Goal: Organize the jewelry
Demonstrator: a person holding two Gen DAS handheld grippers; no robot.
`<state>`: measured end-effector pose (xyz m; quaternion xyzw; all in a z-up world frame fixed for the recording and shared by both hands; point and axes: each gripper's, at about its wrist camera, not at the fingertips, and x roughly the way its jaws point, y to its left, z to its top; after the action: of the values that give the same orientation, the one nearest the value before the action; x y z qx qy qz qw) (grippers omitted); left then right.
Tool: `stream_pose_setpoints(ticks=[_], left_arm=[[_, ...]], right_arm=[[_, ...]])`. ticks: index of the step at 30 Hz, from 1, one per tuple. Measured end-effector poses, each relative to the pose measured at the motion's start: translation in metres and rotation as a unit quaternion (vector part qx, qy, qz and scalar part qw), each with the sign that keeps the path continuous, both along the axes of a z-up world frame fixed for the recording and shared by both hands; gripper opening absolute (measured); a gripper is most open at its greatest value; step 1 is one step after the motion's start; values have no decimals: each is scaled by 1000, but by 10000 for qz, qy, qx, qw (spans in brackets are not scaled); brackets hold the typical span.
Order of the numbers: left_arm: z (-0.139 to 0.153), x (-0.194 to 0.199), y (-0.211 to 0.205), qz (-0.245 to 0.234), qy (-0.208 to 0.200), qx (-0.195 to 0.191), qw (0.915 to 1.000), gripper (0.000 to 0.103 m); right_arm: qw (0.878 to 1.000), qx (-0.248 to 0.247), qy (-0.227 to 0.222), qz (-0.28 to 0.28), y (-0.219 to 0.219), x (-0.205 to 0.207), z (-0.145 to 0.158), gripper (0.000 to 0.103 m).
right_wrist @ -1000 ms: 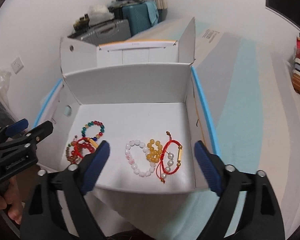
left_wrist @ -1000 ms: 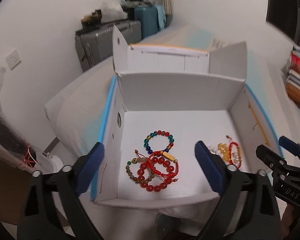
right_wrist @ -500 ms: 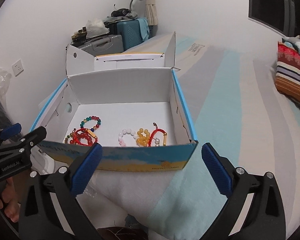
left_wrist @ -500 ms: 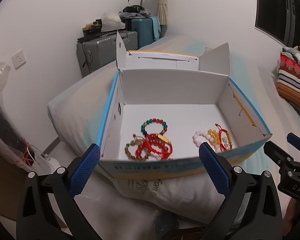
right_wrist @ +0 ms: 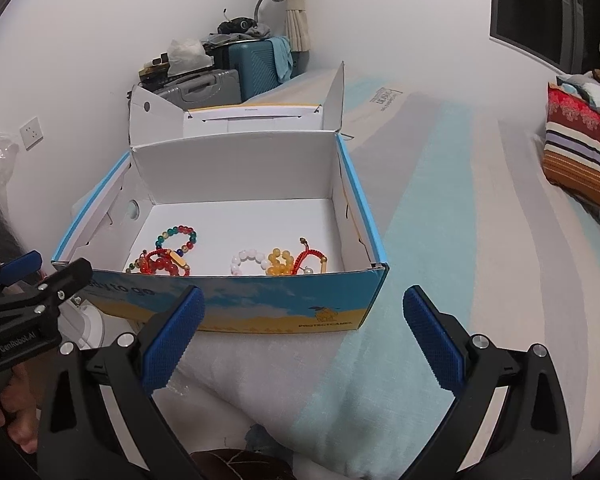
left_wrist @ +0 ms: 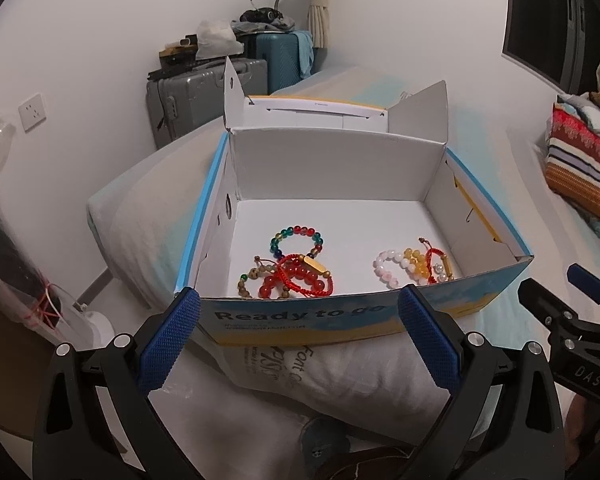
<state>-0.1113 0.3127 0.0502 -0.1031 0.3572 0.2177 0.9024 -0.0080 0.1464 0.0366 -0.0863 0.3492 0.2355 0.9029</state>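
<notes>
White-lined box (left_wrist: 496,288) with blue-and-yellow print — red (left_wrist: 300,280), multicoloured (left_wrist: 296,236), pink (left_wrist: 386,266), yellow beads (left_wrist: 416,264).

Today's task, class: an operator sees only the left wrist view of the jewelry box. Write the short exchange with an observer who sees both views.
Operator: My left gripper hides the right end of the box front. Is anything printed there?
Observer: Yes. The right wrist view shows a small yellow logo with lettering under it, near the front's right corner.
Operator: I see only an edge of the right gripper. Is it holding anything?
Observer: No. It is wide open and empty, and it is short of the box front.
</notes>
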Motion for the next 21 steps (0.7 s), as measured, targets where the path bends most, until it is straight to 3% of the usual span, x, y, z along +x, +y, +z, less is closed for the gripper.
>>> stream_pose_setpoints(ticks=[21], left_arm=[[-6, 8, -4, -25, 171, 37, 9998, 97]], right_arm=[[10000, -80, 26, -15, -2, 2, -4, 95]])
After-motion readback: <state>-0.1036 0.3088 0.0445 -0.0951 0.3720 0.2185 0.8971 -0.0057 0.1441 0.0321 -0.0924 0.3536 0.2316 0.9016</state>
